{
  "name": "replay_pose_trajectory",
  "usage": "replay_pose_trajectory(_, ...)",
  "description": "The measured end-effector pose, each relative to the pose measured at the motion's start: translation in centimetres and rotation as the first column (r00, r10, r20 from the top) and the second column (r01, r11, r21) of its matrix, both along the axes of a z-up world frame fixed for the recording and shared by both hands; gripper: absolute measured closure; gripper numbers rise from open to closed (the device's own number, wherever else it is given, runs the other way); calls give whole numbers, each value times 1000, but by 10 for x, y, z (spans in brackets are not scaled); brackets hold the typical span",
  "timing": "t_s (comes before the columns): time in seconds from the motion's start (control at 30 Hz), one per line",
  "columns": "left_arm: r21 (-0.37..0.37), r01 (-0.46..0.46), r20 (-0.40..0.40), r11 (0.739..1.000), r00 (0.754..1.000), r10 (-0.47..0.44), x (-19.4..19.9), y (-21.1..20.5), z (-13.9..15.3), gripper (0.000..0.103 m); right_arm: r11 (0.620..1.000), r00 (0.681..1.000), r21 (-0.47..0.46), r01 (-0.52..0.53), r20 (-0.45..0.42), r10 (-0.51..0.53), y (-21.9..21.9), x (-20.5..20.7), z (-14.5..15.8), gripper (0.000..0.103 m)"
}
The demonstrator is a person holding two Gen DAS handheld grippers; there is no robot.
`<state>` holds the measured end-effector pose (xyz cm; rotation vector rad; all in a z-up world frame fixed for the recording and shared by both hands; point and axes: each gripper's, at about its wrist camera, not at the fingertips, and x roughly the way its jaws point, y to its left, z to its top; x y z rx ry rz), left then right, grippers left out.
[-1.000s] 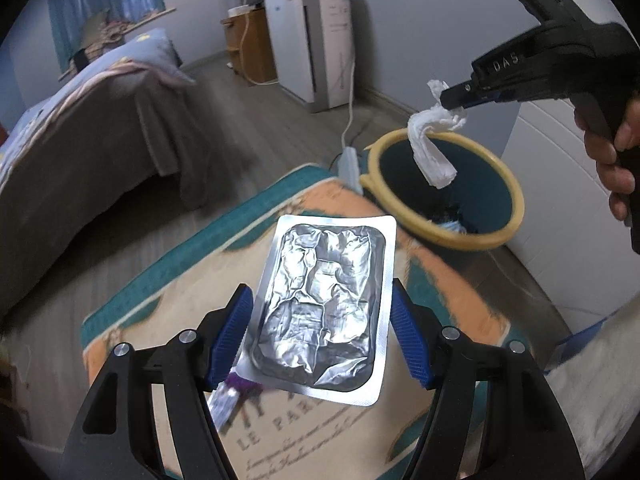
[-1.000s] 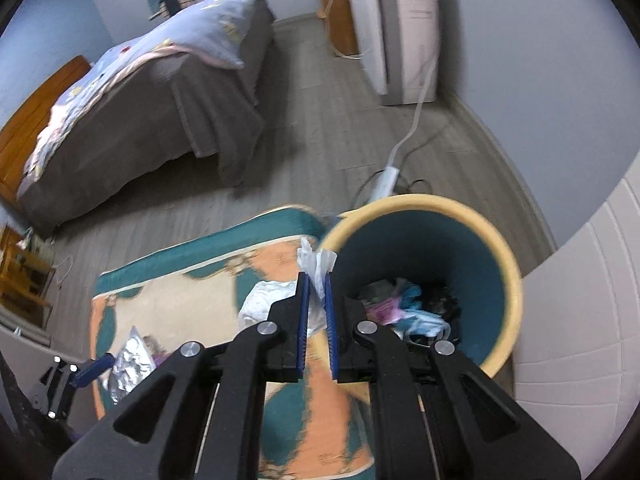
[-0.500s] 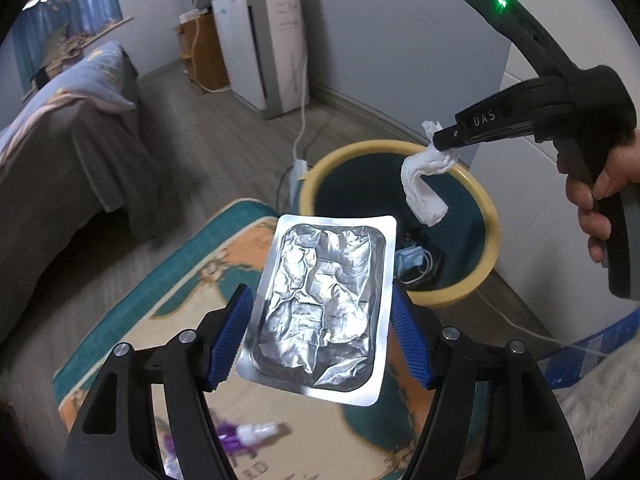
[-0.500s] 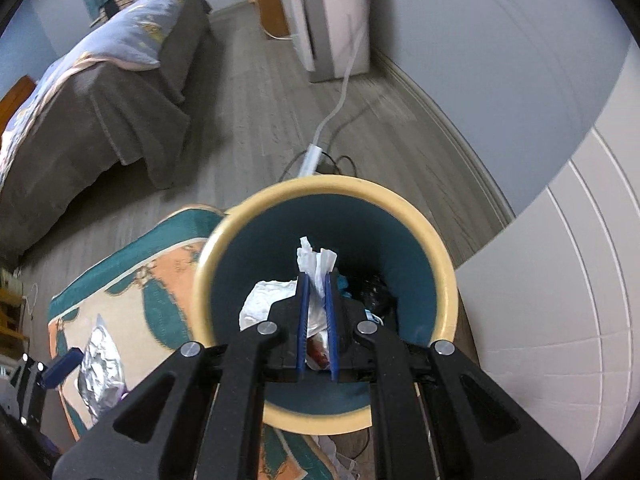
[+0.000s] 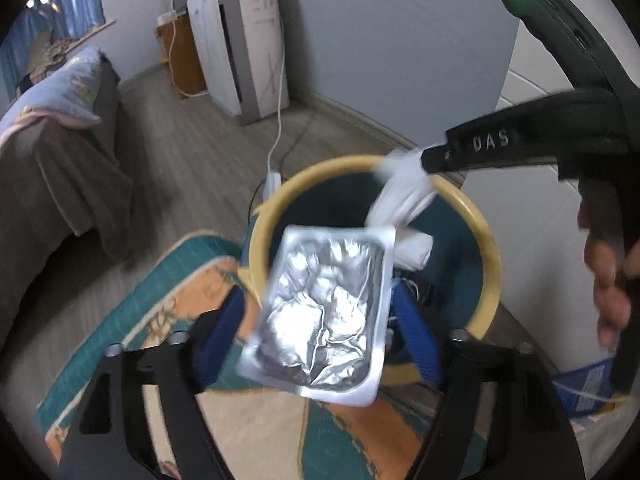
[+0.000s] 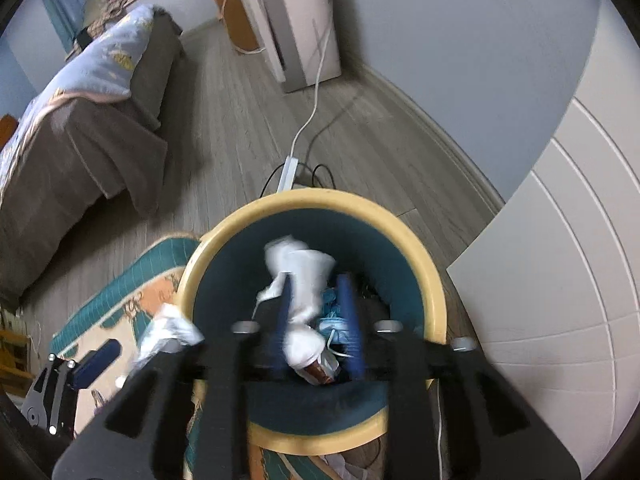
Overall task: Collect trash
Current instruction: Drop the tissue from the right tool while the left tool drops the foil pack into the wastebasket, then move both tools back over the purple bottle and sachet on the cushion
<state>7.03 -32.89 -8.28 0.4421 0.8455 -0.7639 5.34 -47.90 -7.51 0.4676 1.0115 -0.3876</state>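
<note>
Both pieces of trash are over the mouth of the bin [image 6: 434, 300], which already holds other rubbish. The right gripper [image 6: 316, 312] has just been opening, its fingers now spread with the white tissue [image 6: 304, 280] loose between them. The left gripper [image 5: 320, 320] has likewise been opening, fingers spread clear of the tilting foil tray [image 5: 324, 308]; neither piece has yet landed inside.

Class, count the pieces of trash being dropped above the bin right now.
2: a foil pouch between the left gripper's open jaws, and a white tissue between the right gripper's. Bin contents not counted.
</note>
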Motion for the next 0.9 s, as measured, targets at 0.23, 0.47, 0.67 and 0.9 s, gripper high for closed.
replay_pose_trajectory(0.23, -18, -27, -9, 999, 1000, 26, -7, 13, 4, 10, 1000, 1000, 19, 2, 5, -2, -2, 1, 0, 16)
replay_pose_trajectory(0.47, -29, -124, -20, 992, 992, 124, -12, 67, 19, 6, 995, 996, -45, -89, -15, 89, 31, 15, 8, 6)
replay_pose_trajectory(0.67, -7, -224, 25, 975, 974, 224, -6, 127, 37, 6, 984, 987, -72, -160, -21, 159, 63, 27, 16, 6)
replay_pose_trajectory(0.9, 1, -368, 38, 930, 929, 368, 1, 208, 54, 5, 959, 965, -112, -261, -20, 260, 107, 38, 26, 6)
